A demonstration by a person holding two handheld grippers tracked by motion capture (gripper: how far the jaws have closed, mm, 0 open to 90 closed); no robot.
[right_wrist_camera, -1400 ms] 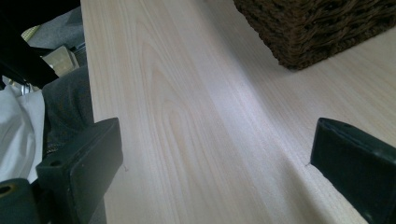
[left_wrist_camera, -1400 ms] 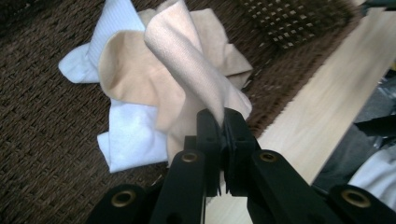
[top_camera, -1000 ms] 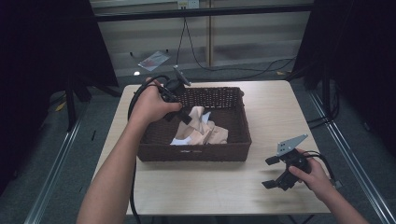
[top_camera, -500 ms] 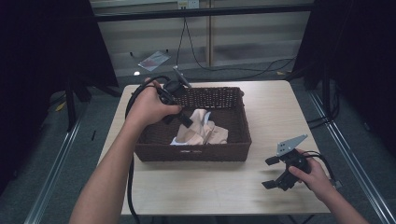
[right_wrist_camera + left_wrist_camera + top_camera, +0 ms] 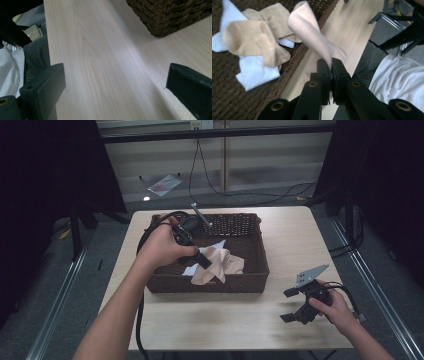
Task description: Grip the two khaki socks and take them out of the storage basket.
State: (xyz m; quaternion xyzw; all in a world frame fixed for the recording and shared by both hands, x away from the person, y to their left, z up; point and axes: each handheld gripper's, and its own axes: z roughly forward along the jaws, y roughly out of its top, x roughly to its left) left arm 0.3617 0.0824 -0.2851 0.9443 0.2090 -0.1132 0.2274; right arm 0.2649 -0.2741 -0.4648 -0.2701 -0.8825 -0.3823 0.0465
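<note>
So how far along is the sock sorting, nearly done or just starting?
Just starting, it seems. No sock lies out on the table. In hand: the left claw is shut on a beige sock, lifting it from the wicker basket. Left: more beige and white socks inside. The right claw rests open.

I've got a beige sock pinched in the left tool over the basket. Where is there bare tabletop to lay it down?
The widest bare table lies between the basket front wall and the near edge, left of the right tool. A bare band also runs right of the basket. The beige sock hangs from the left tool. Inside the basket, other socks crowd it.
</note>
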